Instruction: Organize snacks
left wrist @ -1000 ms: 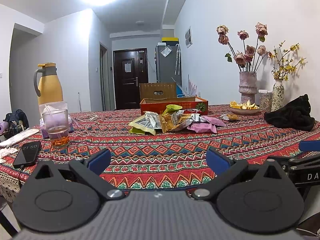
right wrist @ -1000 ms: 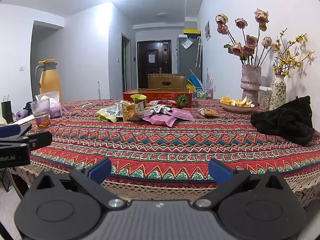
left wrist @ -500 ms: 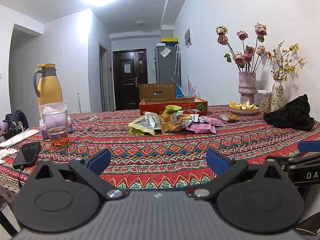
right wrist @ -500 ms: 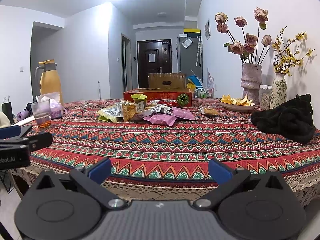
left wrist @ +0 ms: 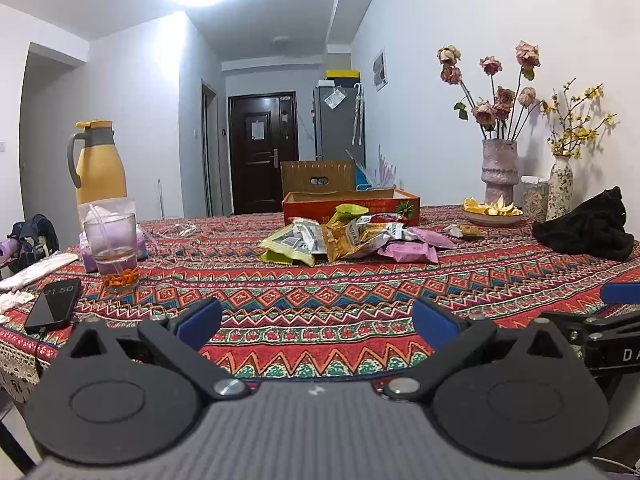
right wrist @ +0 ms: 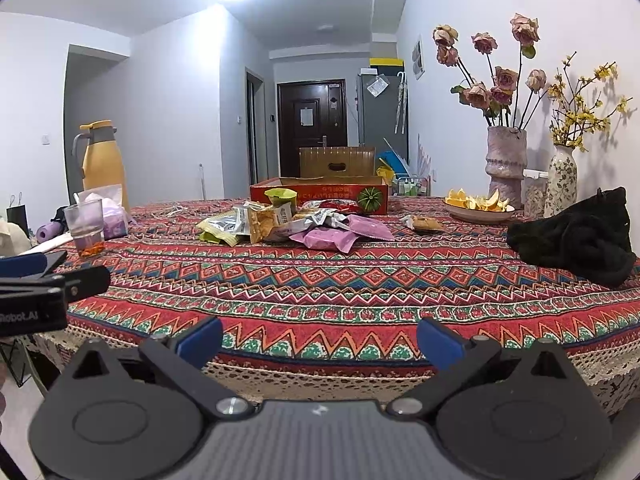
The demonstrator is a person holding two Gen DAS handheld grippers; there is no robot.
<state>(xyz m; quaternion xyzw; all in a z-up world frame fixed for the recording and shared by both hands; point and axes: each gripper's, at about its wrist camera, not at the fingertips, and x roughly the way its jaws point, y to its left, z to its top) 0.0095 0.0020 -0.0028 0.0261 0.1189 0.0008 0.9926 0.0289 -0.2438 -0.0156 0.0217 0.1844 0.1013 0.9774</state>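
1. Barely anything has moved in the last second: both views drift a touch, and the snack pile (right wrist: 280, 222) sits where it was on the patterned tablecloth (right wrist: 360, 280), just in front of the red cardboard tray (right wrist: 320, 192).
2. Your left gripper (left wrist: 316, 320) and right gripper (right wrist: 320, 338) hover at the near table edge, jaws spread wide, holding nothing.
3. Likely next step is the reach. Start with the nearest loose pack: right takes the pink packet (right wrist: 326, 238), left takes the green packet (left wrist: 290, 246).
4. Pinch a crimped edge, not the puffed middle.
5. Keep left clear of the glass (left wrist: 114, 244) and phone (left wrist: 54, 308).
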